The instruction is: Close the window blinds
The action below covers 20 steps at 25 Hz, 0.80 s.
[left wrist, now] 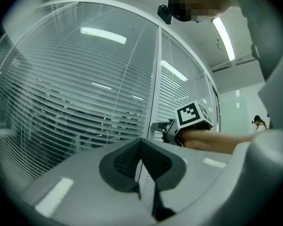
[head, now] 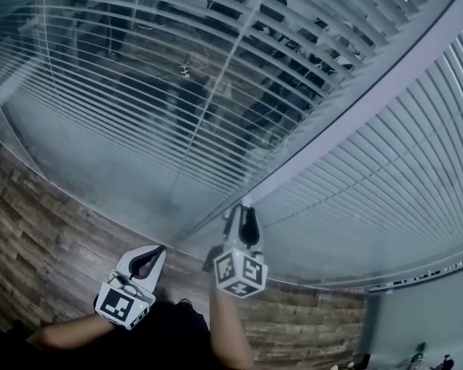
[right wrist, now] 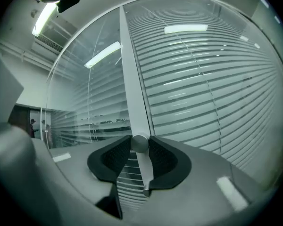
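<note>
Right gripper view: knob (right wrist: 140, 143) inside claw (right wrist: 140, 141)

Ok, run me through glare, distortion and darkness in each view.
Head view: dim, and the wide lens bows the blinds and the window post into curves. Left gripper view: bright streaks of reflected ceiling light cross the blinds; corners black. Right gripper view: similar glare up top; the knob is sharp.

No words, numbers or brand names are legible anywhere. The only printed signs are black-and-white square code patterns, seen from the head view: on the left cube (head: 123, 305) of the left gripper (head: 160, 250) at 7 o'clock, and on the right cube (head: 241, 273) of the right gripper (head: 245, 206) at 6 o'clock.
</note>
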Motion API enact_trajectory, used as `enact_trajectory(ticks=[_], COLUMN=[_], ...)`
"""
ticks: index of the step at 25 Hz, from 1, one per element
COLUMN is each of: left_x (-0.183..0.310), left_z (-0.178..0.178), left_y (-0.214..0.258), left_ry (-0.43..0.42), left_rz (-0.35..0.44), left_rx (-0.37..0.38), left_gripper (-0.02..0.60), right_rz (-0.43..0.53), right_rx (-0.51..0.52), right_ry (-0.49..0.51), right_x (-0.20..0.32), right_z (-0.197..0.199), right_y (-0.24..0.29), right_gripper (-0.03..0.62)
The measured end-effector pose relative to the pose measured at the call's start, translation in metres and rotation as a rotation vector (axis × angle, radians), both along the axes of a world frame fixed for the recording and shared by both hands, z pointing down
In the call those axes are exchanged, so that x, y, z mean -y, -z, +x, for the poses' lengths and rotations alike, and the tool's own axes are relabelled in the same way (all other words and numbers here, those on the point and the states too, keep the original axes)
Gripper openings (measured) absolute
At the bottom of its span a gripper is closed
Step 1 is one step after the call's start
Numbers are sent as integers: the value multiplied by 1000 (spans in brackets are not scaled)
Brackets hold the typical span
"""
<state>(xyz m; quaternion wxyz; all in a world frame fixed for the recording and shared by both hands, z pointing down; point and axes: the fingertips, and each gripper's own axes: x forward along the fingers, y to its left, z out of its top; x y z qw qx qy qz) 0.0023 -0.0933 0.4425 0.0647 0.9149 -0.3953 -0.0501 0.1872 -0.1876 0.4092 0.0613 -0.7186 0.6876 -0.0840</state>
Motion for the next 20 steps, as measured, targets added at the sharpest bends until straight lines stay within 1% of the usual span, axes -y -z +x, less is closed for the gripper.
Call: enact_trajectory(ticks=[3,5,7,10,12,14,16,20], left_x=[-1,0,1,2,2,1,-1,-1], left_z=[-1,-1,1,3,4,4,5,4], left_y=[1,2,2,1,0,0,-1,-4], left_ry=[-1,1,3,7,8,6,1,-7], left_rz=[-1,1,0,-9,-11,-12,-12,-20], left_rx=[0,0,3,3,3,3,2,-4], left_gripper=[2,2,2,2,2,2,2,2], right_rz=[-26,-46,-49,-51,-78,-104,-127,-170], right_rx=[15,-24,-135,-370,-521,-643,-714,-790], right_ry=[26,36,21,-3,15,33,44,49], right_x=[-1,0,-2,-7,-7,-4,-3,0], right_z=[-2,-2,0,-1,-8,-14,-16,-15], right_y=[1,1,3,6,5,4,1,-7], right_gripper=[130,132,140,140,146,153,153,160])
